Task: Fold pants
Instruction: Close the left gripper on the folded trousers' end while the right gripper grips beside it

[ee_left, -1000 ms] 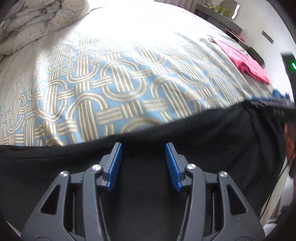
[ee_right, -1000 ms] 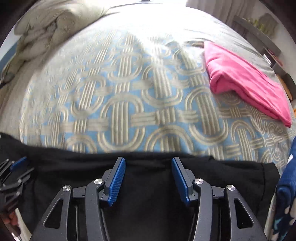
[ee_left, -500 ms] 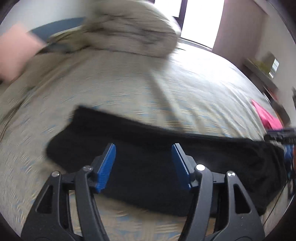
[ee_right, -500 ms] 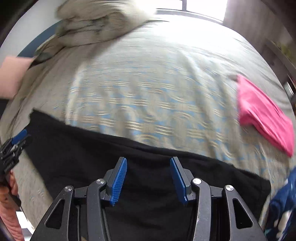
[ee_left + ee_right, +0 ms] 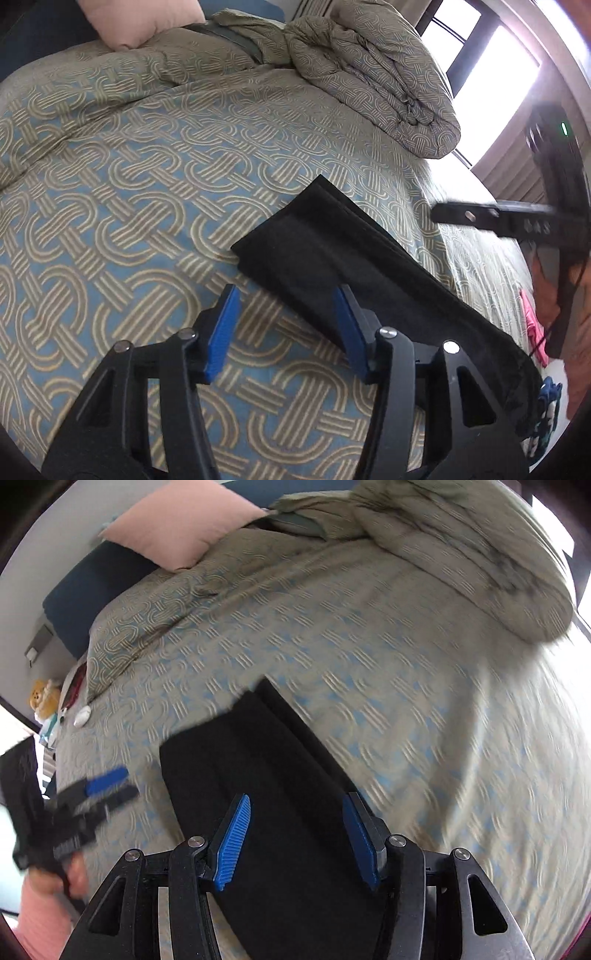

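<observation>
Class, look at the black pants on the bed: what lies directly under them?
The black pants lie flat on the patterned bedspread, which shows all around them. Whatever lies directly beneath the cloth is covered and cannot be seen.

Black pants (image 5: 354,266) lay on a bedspread (image 5: 122,192) patterned with interlocking tan striped loops over a light blue ground, while a bunched duvet (image 5: 373,74) at the head of the bed carried the same looped motif in duller olive-tan tones. A plain salmon-pink pillow (image 5: 184,524) leaned against a dark navy headboard (image 5: 92,590), and a strip of bright pink cloth (image 5: 532,321) showed at the bed's far edge. Both the left gripper (image 5: 286,328) and the right gripper (image 5: 297,836) were black-framed with ribbed royal-blue pads.
</observation>
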### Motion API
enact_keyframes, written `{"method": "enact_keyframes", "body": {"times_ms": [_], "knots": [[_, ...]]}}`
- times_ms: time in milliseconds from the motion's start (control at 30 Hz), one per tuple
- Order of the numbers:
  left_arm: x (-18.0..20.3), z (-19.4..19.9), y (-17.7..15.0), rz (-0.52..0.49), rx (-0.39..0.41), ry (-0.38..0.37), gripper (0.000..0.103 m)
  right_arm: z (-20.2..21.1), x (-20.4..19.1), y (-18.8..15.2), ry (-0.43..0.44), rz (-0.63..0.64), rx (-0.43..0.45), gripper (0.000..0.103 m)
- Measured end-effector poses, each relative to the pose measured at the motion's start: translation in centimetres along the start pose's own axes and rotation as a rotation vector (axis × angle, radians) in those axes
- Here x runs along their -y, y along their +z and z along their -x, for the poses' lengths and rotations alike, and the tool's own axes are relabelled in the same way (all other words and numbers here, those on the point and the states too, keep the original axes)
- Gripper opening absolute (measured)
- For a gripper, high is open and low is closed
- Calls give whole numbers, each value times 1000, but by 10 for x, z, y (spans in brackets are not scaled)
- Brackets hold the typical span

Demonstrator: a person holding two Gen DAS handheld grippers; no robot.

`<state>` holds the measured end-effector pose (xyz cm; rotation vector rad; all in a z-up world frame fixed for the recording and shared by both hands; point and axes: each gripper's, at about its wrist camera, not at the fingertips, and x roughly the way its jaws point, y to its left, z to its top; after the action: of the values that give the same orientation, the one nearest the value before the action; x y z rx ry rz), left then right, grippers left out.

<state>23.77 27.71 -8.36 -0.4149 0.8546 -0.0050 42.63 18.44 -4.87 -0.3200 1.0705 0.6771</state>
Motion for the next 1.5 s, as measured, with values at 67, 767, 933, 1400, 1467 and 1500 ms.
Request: {"method": "enact_keyframes", "body": {"times_ms": [67, 767, 933, 1400, 1467, 1500], "knots": [[1, -4, 2, -14, 2, -7, 54, -15, -24, 15, -14, 73, 14, 53], [-20, -24, -11, 90, -56, -123, 55, -95, -36, 37, 15, 225, -76, 52], [-28, -31, -11, 142, -52, -151, 55, -107, -35, 38, 37, 225, -93, 52], [-21, -20, 4, 146, 29, -170, 4, -107, -21, 45, 77, 175, -90, 2], [-13, -13, 11, 119, 60, -184, 4, -92, -15, 47, 81, 162, -53, 2], [-9, -11, 16, 102, 75, -182, 4, -87, -14, 49, 80, 155, -42, 2]]}}
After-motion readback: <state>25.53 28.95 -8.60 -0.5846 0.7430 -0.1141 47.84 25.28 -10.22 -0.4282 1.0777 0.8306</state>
